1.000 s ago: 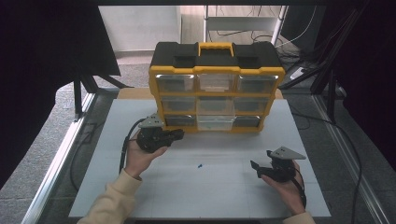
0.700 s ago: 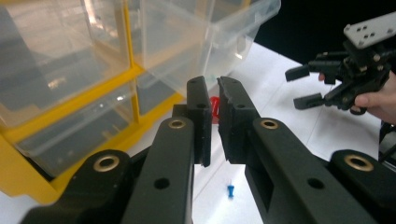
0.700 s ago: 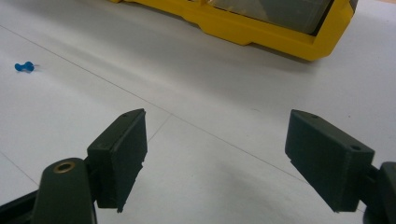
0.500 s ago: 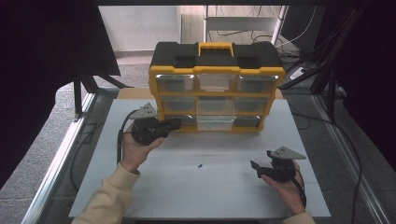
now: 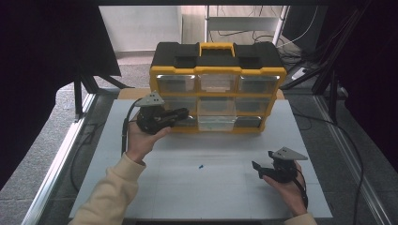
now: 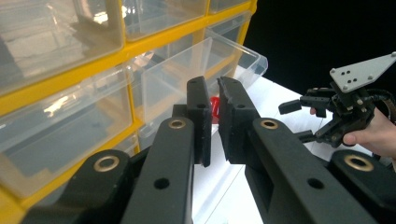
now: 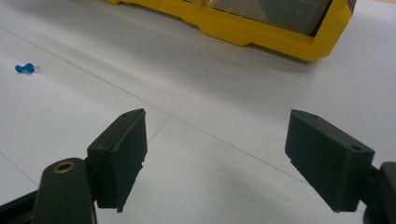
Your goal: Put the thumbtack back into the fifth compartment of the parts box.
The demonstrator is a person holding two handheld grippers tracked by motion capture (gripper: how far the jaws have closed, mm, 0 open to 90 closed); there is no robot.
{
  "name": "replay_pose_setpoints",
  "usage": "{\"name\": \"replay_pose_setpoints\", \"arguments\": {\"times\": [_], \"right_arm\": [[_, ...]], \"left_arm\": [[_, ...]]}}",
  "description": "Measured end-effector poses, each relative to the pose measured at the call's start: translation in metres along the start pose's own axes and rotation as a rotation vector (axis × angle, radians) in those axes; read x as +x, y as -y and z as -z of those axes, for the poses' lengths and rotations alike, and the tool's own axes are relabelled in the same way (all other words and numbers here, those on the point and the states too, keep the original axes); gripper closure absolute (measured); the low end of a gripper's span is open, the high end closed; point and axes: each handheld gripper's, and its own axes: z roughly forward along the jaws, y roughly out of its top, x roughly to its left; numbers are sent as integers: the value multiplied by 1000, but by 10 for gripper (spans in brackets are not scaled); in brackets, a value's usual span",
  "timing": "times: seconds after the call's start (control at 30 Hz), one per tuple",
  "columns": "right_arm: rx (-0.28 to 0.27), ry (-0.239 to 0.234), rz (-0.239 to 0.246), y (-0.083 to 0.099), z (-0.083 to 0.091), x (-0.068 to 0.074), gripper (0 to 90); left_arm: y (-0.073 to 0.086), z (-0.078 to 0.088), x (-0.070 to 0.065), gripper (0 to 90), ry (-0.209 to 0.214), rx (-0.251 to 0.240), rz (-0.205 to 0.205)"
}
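**Left claw closed at the drawer cabinet, red bit between the pads**

Left gripper (image 6: 213, 122): jaws nearly together w/ a thin gap; a small red object (image 6: 215, 110) shows right in that gap, prob. pinched, though I can't tell for sure if the pads press on it. It hangs in front of the yellow-and-black plastic drawer cabinet (image 5: 218, 56), at its lower left, just beside the pulled-out clear plastic drawer (image 6: 201, 65) in the cabinet's bottom row.

Step in hand, as I read it: carrying the red piece to that open drawer. Next move needs the tips over the drawer's rim, then release.

Right gripper (image 7: 233, 154): jaws wide apart, holding nothing, low over the white tabletop (image 5: 216, 187), well in front of the cabinet's right end. A small blue push pin (image 7: 24, 68) lies on the tabletop in front of the cabinet's middle, likely next pickup.
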Motion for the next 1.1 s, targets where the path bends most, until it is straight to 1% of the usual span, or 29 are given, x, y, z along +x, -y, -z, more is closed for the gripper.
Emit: {"name": "replay_pose_setpoints", "arguments": {"times": [0.13,0.2,0.3,0.53,0.67,0.73,0.87,1.0,1.1], "right_arm": [[-2,-1,0,0,0,0,211],[-5,5,-4,0,1,-1,211],[-4,-1,-10,0,1,-1,211],[-3,2,-3,0,1,-1,211],[-3,1,-3,0,1,-1,212],[-3,-4,-4,0,0,-1,211],[0,1,-4,0,0,-1,211],[0,-2,-3,0,0,-1,211],[0,-3,-1,0,0,-1,211]], "left_arm": [[-7,-8,-1,828,-2,11,-7],[-9,-14,0,827,-4,22,-9],[-10,-22,1,827,-12,31,-13],[-15,-38,2,827,-9,48,-5],[-20,-45,1,827,-5,49,-7],[-22,-49,1,827,2,48,-3],[-27,-54,1,827,10,47,4],[-31,-59,1,827,8,51,6],[-32,-63,0,827,6,59,-1]]}}
